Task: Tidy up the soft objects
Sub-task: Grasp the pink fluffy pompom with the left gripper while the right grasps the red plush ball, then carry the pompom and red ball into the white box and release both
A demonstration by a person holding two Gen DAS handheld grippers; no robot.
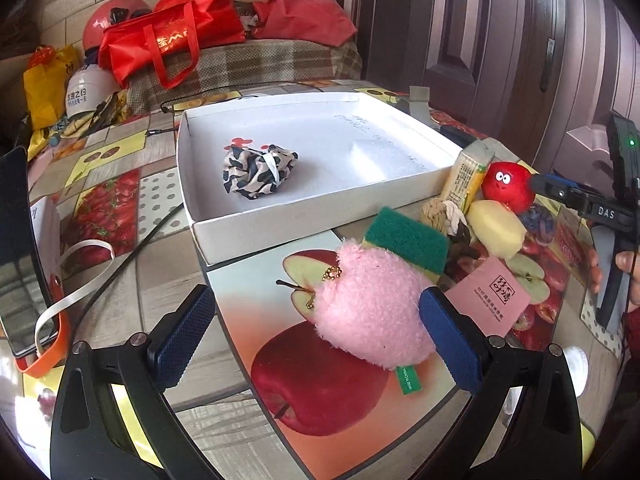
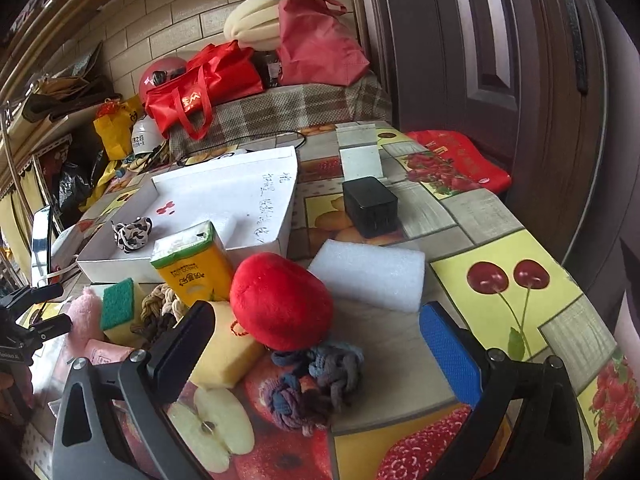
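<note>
A white shallow box (image 1: 276,216) (image 2: 100,258) holds a leopard-print fabric bundle (image 1: 258,172) (image 2: 132,232). My left gripper (image 1: 316,332) is open, with a pink fluffy plush (image 1: 372,308) (image 2: 84,314) between its fingers, close to the right pad. Behind the plush lie a green-and-yellow sponge (image 1: 408,238) (image 2: 118,304), a beige rope knot (image 1: 440,212) (image 2: 160,304), a yellow sponge (image 1: 498,228) (image 2: 228,348) and a red plush with eyes (image 1: 508,188) (image 2: 282,300). My right gripper (image 2: 316,340) is open, straddling the red plush and a blue-grey rope knot (image 2: 316,380) (image 1: 538,220).
A yellow tissue pack (image 2: 192,264) (image 1: 468,176) leans by the box. A white foam block (image 2: 372,274), a black box (image 2: 370,206) and a pink card (image 1: 490,300) lie on the fruit-print tablecloth. A phone (image 1: 20,248) stands at the left; cables run beside the box.
</note>
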